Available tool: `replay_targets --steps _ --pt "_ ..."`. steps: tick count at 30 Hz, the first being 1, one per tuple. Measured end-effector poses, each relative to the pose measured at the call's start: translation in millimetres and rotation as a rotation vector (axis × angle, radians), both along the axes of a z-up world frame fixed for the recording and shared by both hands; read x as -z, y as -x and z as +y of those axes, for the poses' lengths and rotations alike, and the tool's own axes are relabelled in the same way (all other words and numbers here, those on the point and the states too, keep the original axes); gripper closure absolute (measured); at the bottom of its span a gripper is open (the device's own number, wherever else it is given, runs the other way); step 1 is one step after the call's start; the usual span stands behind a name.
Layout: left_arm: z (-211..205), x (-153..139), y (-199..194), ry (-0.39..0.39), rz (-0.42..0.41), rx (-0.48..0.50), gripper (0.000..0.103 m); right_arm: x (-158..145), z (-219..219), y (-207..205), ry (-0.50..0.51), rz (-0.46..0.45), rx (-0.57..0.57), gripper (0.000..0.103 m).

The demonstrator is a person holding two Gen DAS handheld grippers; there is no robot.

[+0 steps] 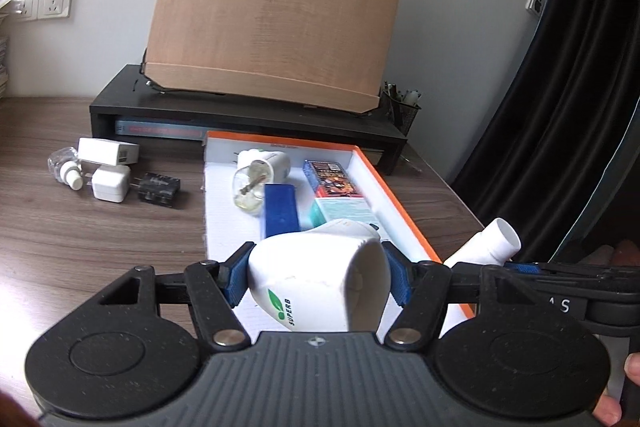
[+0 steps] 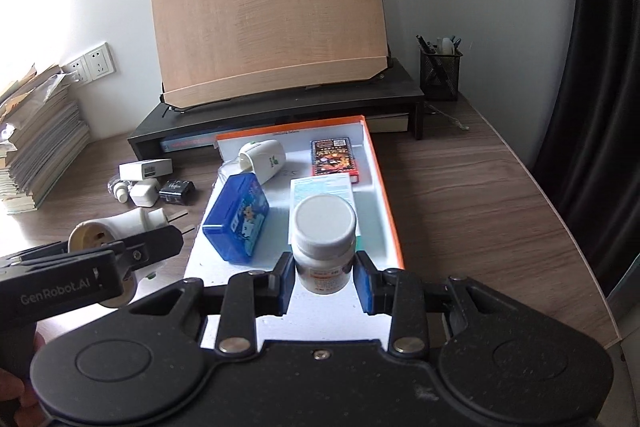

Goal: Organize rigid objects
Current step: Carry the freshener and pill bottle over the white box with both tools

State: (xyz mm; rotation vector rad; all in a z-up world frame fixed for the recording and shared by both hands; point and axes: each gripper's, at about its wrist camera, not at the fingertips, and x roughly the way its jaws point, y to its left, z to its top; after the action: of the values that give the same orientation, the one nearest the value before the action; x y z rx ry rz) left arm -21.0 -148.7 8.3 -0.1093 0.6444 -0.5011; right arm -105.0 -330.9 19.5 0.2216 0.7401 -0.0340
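White plug-in unit [image 1: 320, 279] marked SUPERB clamped between blue pads of left gripper [image 1: 318, 277]; long axis running along the fingers, prongs pointing away toward far side, per right wrist view; carried above near-left corner of tray [image 1: 404, 211]. White-capped bottle [image 2: 324, 243] upright, pinched at body by right gripper [image 2: 324, 279], jaws at narrowest; held over near end of tray, just beside blue box [image 2: 238, 219] on its left. Tray already holding second plug-in unit [image 2: 264, 159], dark printed box [image 2: 334, 157], pale carton [image 2: 320, 187]. Judged: both loads in transit to tray; right hand nearer free floor, near-right strip of tray; left needs gap near blue box. Chargers [image 1: 120, 179] w/ small vial [image 1: 64, 167] left of tray on desk [image 1: 100, 247], not yet sorted. Risk: grippers close together, poss. clash on release.
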Motion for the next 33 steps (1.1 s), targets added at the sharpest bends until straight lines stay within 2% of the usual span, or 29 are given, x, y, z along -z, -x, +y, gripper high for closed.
replay_targets --steps 13,33 --pt "-33.4 -8.7 8.6 -0.019 -0.031 -0.029 0.037 -3.5 -20.3 6.8 -0.009 -0.038 -0.063 0.063" --pt "-44.3 -9.2 12.1 -0.068 -0.024 -0.097 0.037 -3.0 -24.2 4.3 -0.005 -0.034 -0.102 0.063"
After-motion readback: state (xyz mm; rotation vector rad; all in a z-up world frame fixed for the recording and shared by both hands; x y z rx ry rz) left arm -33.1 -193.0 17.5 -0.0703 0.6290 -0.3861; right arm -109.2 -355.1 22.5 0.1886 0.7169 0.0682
